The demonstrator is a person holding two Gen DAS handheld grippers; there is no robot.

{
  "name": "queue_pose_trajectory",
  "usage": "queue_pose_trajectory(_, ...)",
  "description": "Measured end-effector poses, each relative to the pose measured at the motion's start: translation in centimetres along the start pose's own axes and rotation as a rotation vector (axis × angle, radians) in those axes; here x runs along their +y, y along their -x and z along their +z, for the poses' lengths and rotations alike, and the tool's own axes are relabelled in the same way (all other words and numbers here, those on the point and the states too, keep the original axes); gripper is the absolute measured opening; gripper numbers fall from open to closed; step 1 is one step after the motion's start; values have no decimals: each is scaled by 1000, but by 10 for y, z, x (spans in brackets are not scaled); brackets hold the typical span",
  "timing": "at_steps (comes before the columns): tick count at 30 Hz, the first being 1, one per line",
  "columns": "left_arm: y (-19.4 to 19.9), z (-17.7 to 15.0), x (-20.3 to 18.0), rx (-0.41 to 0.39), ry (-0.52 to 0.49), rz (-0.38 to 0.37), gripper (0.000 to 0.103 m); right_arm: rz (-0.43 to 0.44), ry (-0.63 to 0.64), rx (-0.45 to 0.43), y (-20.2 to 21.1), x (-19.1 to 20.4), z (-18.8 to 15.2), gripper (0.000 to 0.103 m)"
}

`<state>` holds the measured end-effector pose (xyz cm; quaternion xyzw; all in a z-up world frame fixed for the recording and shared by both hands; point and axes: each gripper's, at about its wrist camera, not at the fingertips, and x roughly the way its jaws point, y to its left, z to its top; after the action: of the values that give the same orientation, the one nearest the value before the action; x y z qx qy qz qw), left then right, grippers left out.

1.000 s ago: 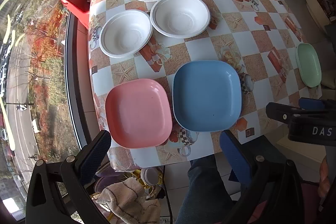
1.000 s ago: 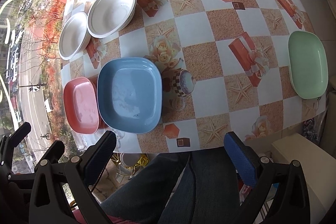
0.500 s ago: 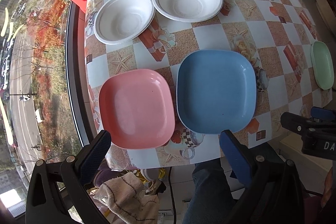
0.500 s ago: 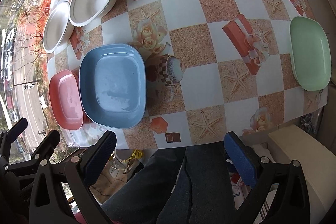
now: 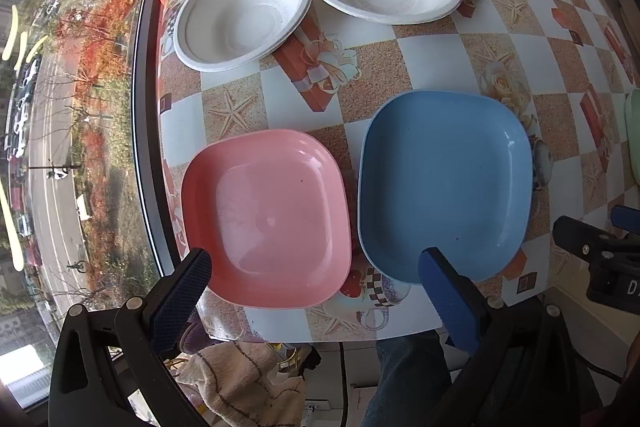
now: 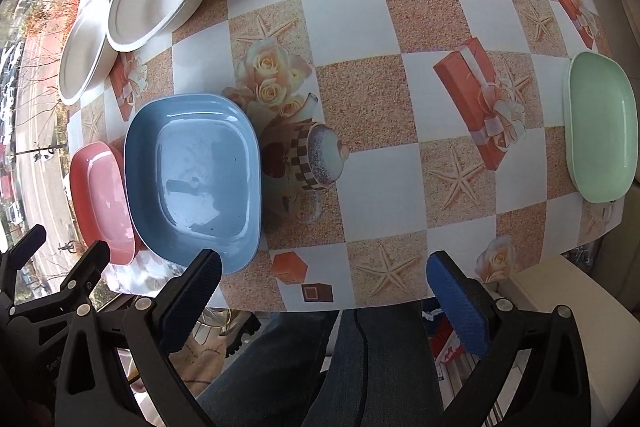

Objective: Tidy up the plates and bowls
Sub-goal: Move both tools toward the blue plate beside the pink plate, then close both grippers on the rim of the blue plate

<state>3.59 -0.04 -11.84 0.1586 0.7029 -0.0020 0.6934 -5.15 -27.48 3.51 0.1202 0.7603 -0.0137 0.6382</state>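
Plates first: pink plate (image 5: 266, 219) and blue plate (image 5: 444, 183) sit side by side at the near edge of the counter (image 5: 432, 55), w/ three white bowls (image 5: 242, 13) further back by the window, all separate. So imo nothing's stacked yet, basically the whole job is left. Our left gripper (image 5: 316, 287) hovers just short of the pink plate, fingers wide, holding nothing. Right gripper (image 6: 320, 285) hangs off the counter edge near the blue plate, fingers wide too, empty. Right cam shows the green plate (image 6: 600, 127) whole, far off on the right side; left cam only catches a sliver. Left cam shows the bowls' insides way better tho.
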Motion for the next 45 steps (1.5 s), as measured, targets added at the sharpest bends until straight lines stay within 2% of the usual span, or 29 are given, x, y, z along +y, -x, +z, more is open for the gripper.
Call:
queue_pose_trajectory(6,-16,11,-12,-4,-20,34,103,-22,10,5,-27,4,11,103)
queue_pose_trajectory(10,-23,15,-14,4,-23,60,103,-78,29,16,-48,9,18,103)
queue_pose_trajectory(17,-31,21,-28,18,-24,54,103,-155,132,-14,-65,15,14,103)
queue_pose_trajectory(21,-30,24,-45,24,-42,33,103,-217,162,-41,-55,-3,10,103)
queue_pose_trajectory(27,-32,30,-68,36,-43,-31,103,-294,144,-55,-40,-56,8,103)
queue_pose_trajectory(31,-31,28,-80,42,3,-61,103,-235,108,-30,-31,-85,12,103)
queue_pose_trajectory(35,-36,29,-76,74,69,-109,103,-147,136,-40,-25,-86,17,103)
queue_pose_trajectory(38,-49,27,-69,95,117,-134,103,-126,182,-37,-26,-77,26,103)
queue_pose_trajectory(42,-65,18,-64,125,136,-146,103,-115,173,-17,-38,-82,27,103)
queue_pose_trajectory(45,-68,15,-65,126,139,-170,103,-117,179,-46,-30,-86,37,103)
